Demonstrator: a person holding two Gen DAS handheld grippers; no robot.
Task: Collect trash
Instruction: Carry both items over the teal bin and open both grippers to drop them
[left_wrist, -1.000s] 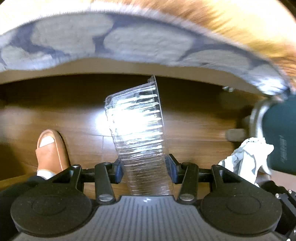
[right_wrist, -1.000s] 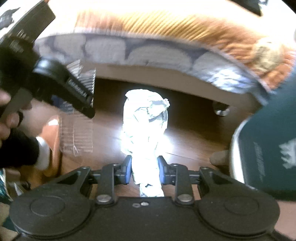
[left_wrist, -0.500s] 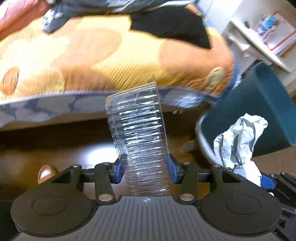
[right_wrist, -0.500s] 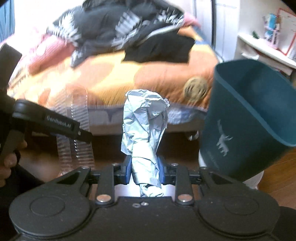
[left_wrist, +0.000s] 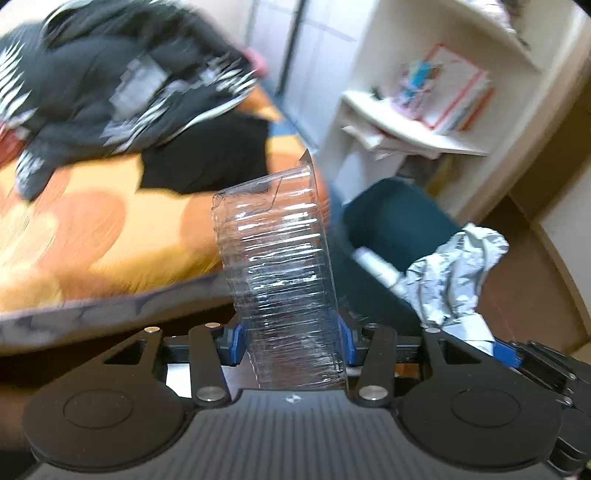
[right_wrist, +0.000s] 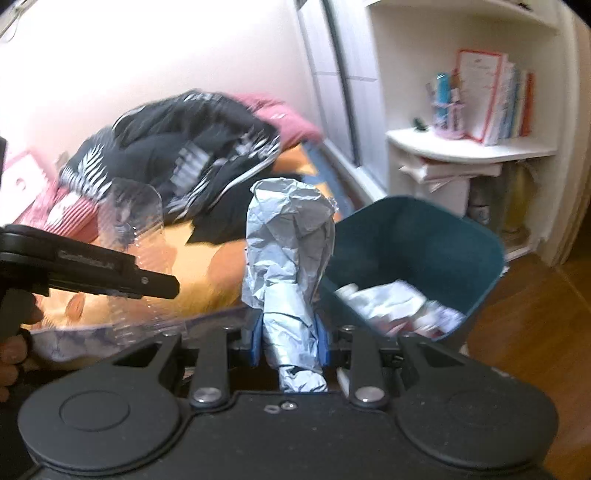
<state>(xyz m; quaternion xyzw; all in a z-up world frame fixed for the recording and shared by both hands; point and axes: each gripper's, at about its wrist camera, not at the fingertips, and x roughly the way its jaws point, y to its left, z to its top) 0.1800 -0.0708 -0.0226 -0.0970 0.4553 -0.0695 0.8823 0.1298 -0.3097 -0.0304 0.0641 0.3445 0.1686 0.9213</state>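
Note:
A clear ribbed plastic container (left_wrist: 280, 273) stands upright between the blue pads of my left gripper (left_wrist: 291, 343), which is shut on it. Crumpled silver foil (right_wrist: 290, 266) sticks up from my right gripper (right_wrist: 290, 343), shut on its lower end. The foil (left_wrist: 454, 280) and the right gripper's blue tip show at the right of the left wrist view. The left gripper's body (right_wrist: 88, 266) and the container (right_wrist: 133, 225) show at the left of the right wrist view. A dark teal trash bin (right_wrist: 476, 273) stands ahead to the right, with white paper scraps (right_wrist: 388, 299) inside.
A bed with an orange cover (left_wrist: 92, 236) and a heap of dark clothes (right_wrist: 177, 155) lies ahead to the left. A white shelf unit (right_wrist: 469, 151) with books stands behind the bin. Wooden floor (right_wrist: 535, 332) runs to the right. A hand (right_wrist: 11, 354) grips the left tool.
Both grippers rose from near the floor under the bed edge to above bed height. The view swung up and right, bringing the bin's open top and the shelf into sight. Both grips held.

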